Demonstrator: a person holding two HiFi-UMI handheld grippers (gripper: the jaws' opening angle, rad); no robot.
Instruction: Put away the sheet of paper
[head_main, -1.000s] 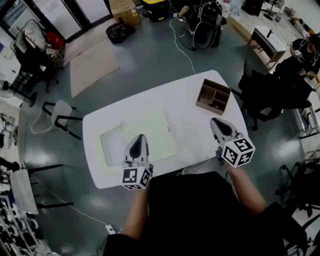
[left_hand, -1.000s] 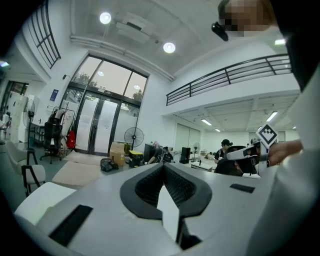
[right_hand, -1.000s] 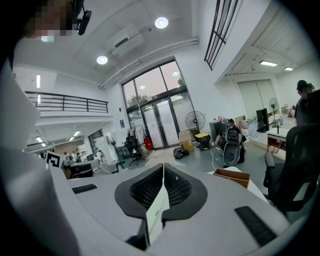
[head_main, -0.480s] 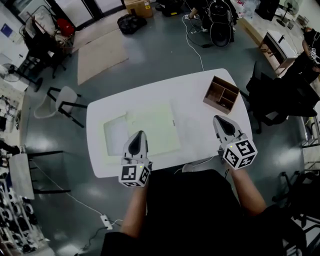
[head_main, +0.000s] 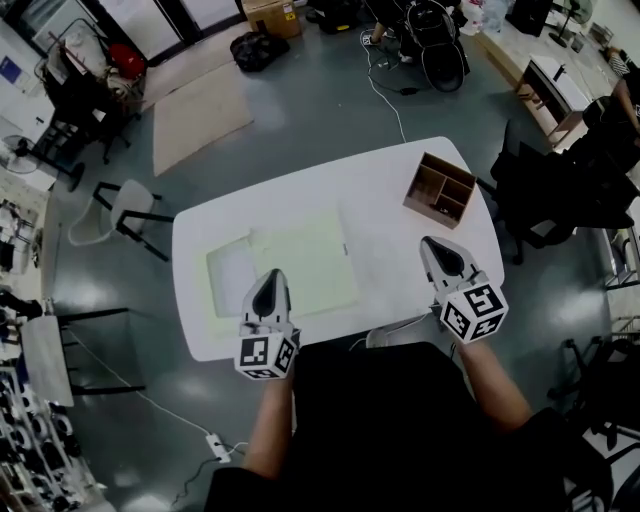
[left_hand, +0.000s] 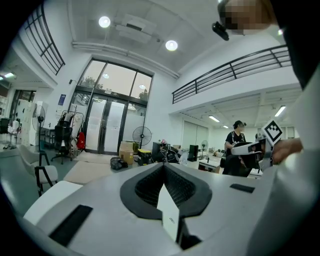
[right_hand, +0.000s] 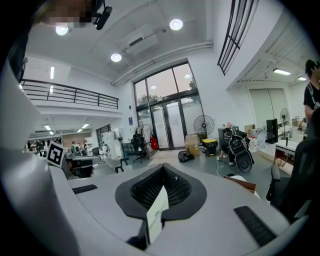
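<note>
A white sheet of paper (head_main: 231, 276) lies flat at the left of the white table (head_main: 385, 205), on a pale green folder (head_main: 305, 260) that spreads to its right. My left gripper (head_main: 271, 279) hovers over the folder's near edge, jaws shut with nothing between them. My right gripper (head_main: 438, 249) is held above the table's right front, also shut and holding nothing. In the left gripper view the left gripper (left_hand: 163, 168) points out across the room; the right gripper view shows the right gripper (right_hand: 162, 169) doing the same. Neither of those views shows the paper.
A wooden desk organizer (head_main: 438, 189) with several compartments stands at the table's far right corner. A grey chair (head_main: 122, 210) is off the table's left end and a black chair (head_main: 520, 195) off its right. Cables and bags lie on the floor beyond.
The head view has shifted slightly. Both grippers stay near the table's front edge with jaws shut; paper and folder have not moved.
</note>
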